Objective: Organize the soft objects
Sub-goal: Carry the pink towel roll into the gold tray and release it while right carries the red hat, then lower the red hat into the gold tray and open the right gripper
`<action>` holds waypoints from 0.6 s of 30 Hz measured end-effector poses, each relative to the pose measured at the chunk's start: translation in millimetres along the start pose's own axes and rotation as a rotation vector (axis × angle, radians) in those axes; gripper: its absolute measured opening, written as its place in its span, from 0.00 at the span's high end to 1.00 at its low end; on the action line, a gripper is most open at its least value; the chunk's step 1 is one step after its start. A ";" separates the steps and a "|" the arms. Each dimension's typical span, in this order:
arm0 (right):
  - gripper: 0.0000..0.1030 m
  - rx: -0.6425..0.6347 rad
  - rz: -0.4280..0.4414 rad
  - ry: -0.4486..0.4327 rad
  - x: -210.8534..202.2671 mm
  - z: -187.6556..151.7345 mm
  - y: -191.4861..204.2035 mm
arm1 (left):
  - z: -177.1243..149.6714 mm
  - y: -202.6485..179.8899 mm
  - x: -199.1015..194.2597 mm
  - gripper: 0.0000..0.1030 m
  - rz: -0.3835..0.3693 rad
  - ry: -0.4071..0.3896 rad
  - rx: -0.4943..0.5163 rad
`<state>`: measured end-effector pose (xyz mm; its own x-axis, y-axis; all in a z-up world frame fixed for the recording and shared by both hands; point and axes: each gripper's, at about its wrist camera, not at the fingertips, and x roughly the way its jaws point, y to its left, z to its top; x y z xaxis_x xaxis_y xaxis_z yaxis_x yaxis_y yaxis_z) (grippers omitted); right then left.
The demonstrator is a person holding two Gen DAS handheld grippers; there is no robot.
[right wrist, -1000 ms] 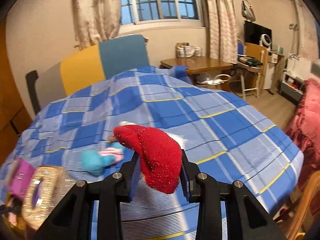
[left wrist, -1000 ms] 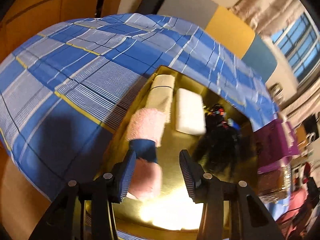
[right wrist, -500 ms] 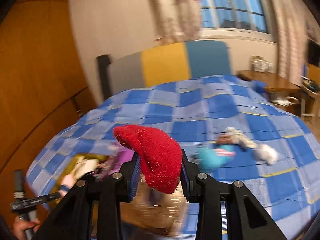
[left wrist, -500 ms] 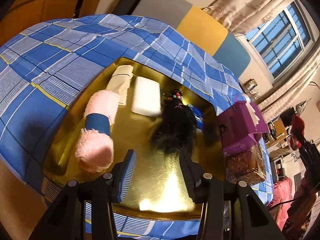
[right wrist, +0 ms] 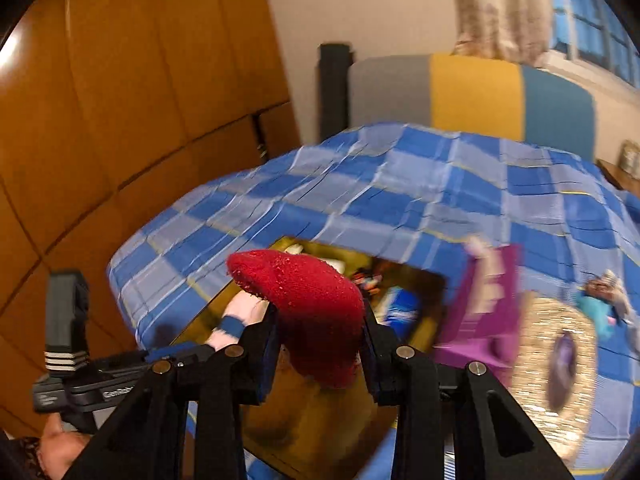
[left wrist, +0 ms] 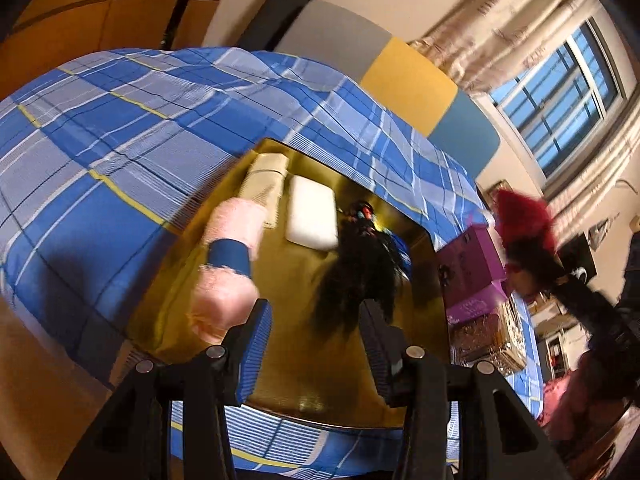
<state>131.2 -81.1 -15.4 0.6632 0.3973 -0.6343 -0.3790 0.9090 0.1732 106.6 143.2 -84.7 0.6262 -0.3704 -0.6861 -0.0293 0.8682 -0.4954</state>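
Observation:
My right gripper (right wrist: 320,340) is shut on a red fuzzy sock (right wrist: 308,308) and holds it in the air above the gold tray (right wrist: 320,432). The sock and that gripper show blurred at the right of the left wrist view (left wrist: 520,220). My left gripper (left wrist: 316,336) is open and empty over the tray's near part (left wrist: 320,392). In the tray lie a pink fuzzy roll with a blue band (left wrist: 228,268), a cream folded cloth (left wrist: 266,184), a white pad (left wrist: 312,216) and a black furry thing (left wrist: 356,276).
A purple box (left wrist: 472,272) and a glittery gold box (left wrist: 488,340) stand right of the tray on the blue checked cloth (left wrist: 120,152). A teal soft toy (right wrist: 600,308) lies farther right. Wooden wall panels are at the left.
My right gripper has swung left with the red sock, from over the open cloth to above the tray. My left gripper has backed off the pink roll and pulled back a little.

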 end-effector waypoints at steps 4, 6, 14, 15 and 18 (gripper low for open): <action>0.65 0.010 0.055 0.095 45.5 -2.1 22.4 | 1.4 11.0 -7.1 0.56 0.008 -0.012 -0.020; 0.65 0.030 0.075 0.139 64.4 -2.5 29.4 | 2.0 15.5 -11.2 0.56 0.014 -0.021 -0.025; 0.64 0.086 0.048 0.261 129.4 -15.4 38.4 | 5.6 37.8 -22.4 0.56 0.035 -0.042 -0.072; 0.64 0.098 0.038 0.274 135.0 -16.6 36.3 | 4.6 39.9 -23.8 0.56 0.036 -0.043 -0.077; 0.59 0.113 0.002 0.295 148.1 -20.2 31.8 | 4.1 44.2 -24.1 0.56 0.040 -0.040 -0.084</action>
<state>204.3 4.1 -119.1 0.4400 0.3609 -0.8223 -0.2953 0.9229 0.2470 93.3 191.8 -87.9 0.6537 -0.3211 -0.6853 -0.1193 0.8505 -0.5123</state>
